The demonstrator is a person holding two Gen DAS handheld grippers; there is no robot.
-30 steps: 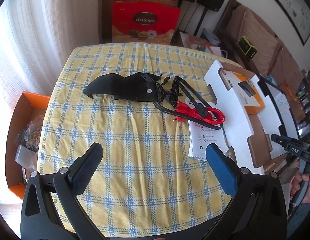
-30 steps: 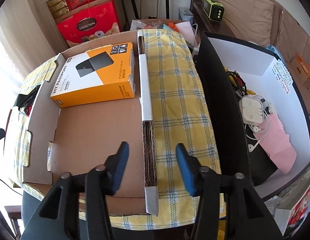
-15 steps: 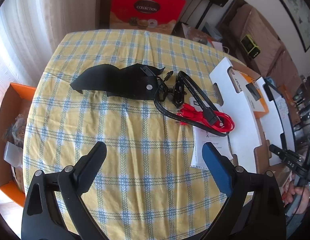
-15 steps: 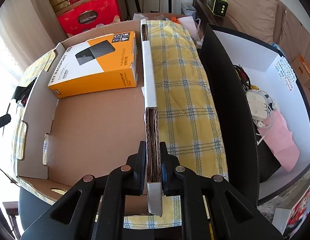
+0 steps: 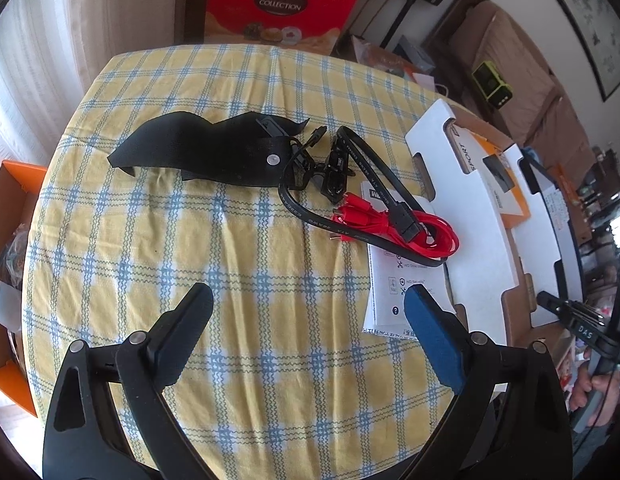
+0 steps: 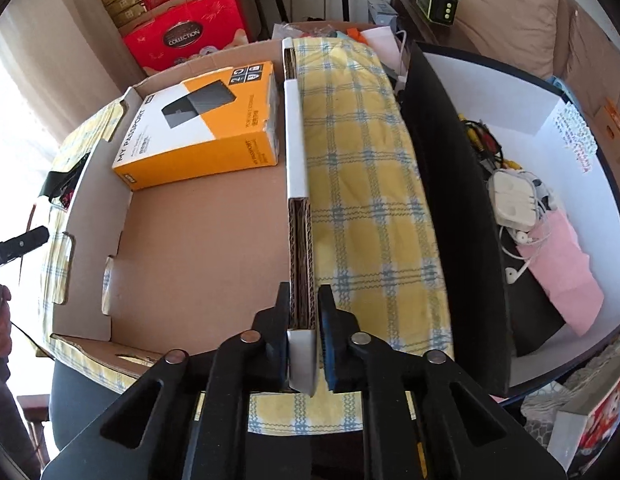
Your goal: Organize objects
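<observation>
Our right gripper [image 6: 303,320] has just closed its jaws on the cardboard tray [image 6: 298,240] wall, steadying it, while our left gripper [image 5: 308,308], jaws apart, nears the cables [image 5: 394,224].

Bright curtained window [image 5: 14,60], brown sofa [image 5: 522,52] behind

Home: sofa [image 5: 522,92], checked tablecloth [image 5: 230,280]
</observation>
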